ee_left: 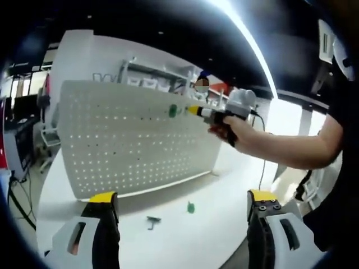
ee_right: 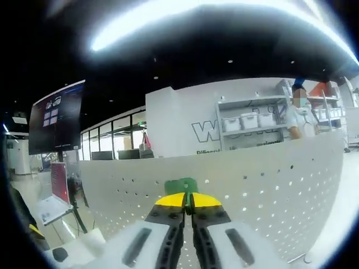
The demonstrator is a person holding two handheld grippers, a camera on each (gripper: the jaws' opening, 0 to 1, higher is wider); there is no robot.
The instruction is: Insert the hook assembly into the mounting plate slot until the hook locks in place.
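A white pegboard mounting plate (ee_left: 123, 140) stands upright on the white table (ee_left: 224, 185). In the right gripper view my right gripper (ee_right: 188, 200) is shut on a green hook (ee_right: 180, 186), held against the pegboard (ee_right: 269, 179) near its top edge. The left gripper view shows the same right gripper (ee_left: 196, 111) in a person's hand, pressing the green hook (ee_left: 173, 110) to the upper right part of the board. My left gripper (ee_left: 182, 197) is open and low over the table, its jaws far apart with nothing between them.
A second green hook (ee_left: 190, 208) and a dark hook (ee_left: 152, 221) lie on the table in front of the board. Shelves with white bins (ee_right: 249, 120) and a person stand behind it. A dark screen (ee_right: 56, 117) hangs at the left.
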